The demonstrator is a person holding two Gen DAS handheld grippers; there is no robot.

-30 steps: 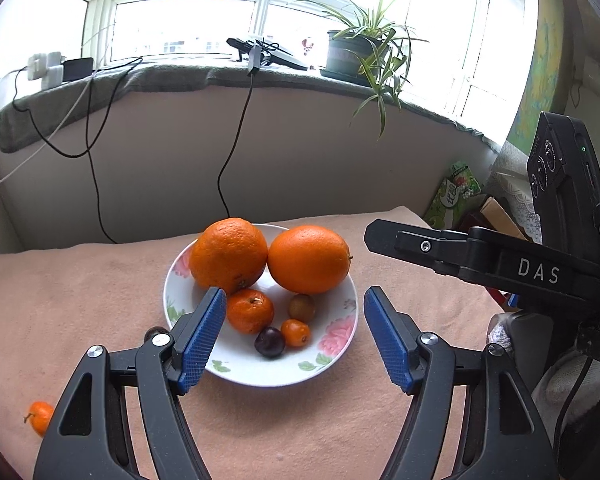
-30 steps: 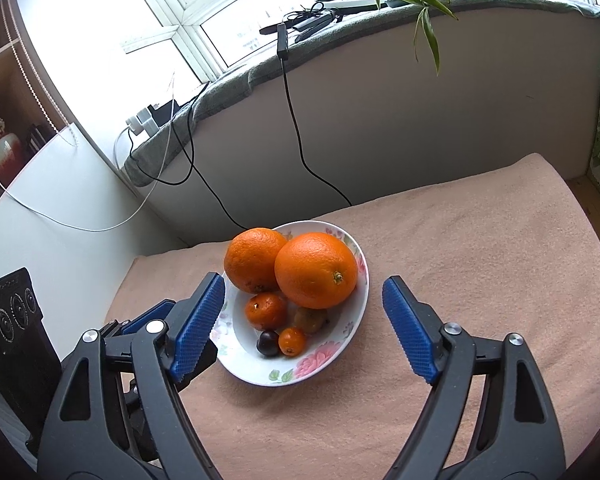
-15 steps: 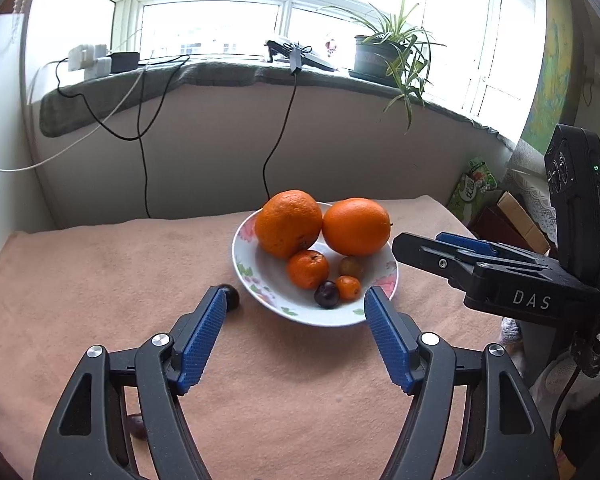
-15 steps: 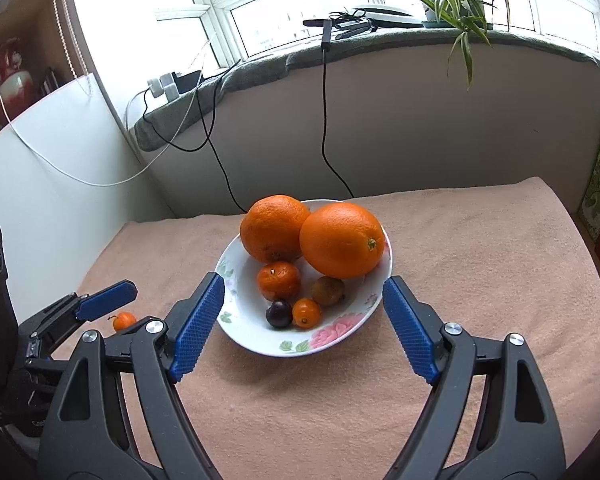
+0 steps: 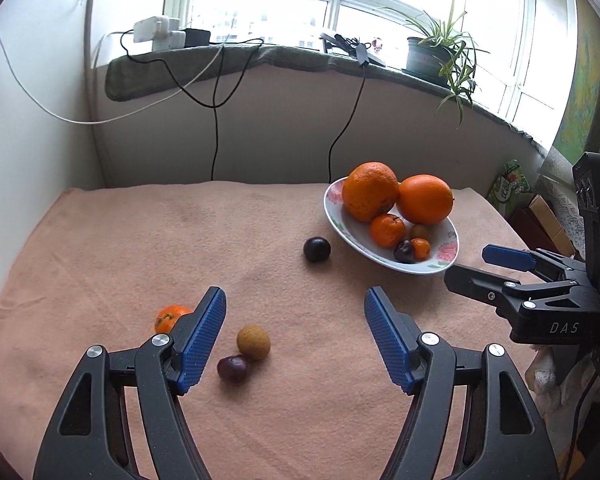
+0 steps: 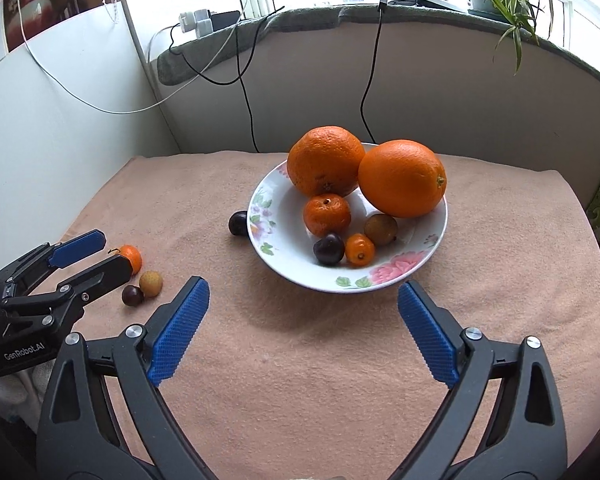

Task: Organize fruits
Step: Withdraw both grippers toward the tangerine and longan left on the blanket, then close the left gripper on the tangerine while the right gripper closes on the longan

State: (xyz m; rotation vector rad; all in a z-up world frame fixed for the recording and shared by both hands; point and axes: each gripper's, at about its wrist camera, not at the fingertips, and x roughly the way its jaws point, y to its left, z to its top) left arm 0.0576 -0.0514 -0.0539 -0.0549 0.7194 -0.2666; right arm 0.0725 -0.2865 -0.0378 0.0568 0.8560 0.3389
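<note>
Both grippers gape empty — the left gripper [image 5: 294,338] has swung from the plate [image 5: 436,266] toward the longan [image 5: 253,343].

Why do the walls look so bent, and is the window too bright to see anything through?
Left wrist view: the wide lens bows the windowsill and darkens the corners; the window is mostly washed out white. Right wrist view: same bending, soft daylight, and the plate casts a faint shadow on the cloth toward the camera; the fruit looks sharp.
</note>
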